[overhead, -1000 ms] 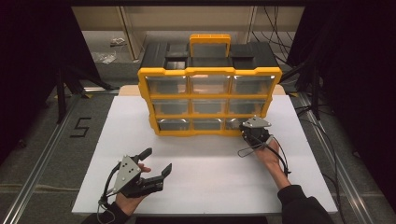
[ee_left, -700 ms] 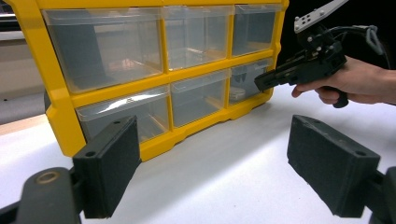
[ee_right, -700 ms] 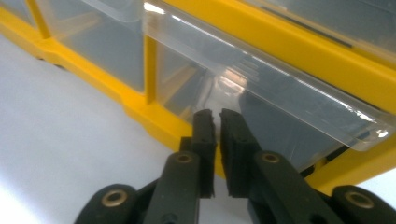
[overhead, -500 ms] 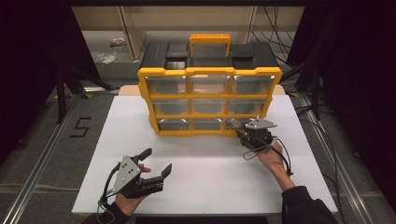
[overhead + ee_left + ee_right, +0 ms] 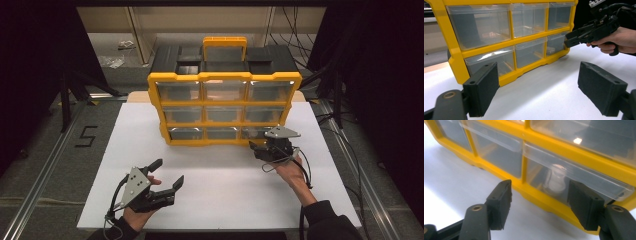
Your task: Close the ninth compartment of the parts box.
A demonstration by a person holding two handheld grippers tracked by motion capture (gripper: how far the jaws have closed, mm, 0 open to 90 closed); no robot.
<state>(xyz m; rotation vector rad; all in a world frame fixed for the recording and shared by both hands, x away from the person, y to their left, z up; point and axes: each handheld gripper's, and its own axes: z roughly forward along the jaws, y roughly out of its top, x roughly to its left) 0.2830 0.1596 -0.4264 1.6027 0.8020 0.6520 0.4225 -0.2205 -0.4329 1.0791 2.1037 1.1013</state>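
Jaws of the right gripper (image 5: 257, 149) have just been opening and now stand apart with nothing pinched, right in front of the bottom right drawer (image 5: 574, 180) of the yellow organizer (image 5: 225, 80), which stands upright at the back of the white counter (image 5: 220, 170). The left gripper (image 5: 167, 176) hovers wide open and empty over the counter's near left part.

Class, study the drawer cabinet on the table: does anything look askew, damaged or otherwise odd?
The cabinet sits turned at an angle to the table edge. All nine drawers look shut and intact. The bottom-right drawer, in front of the open right claw, holds a small whitish object. Nothing is spilled.
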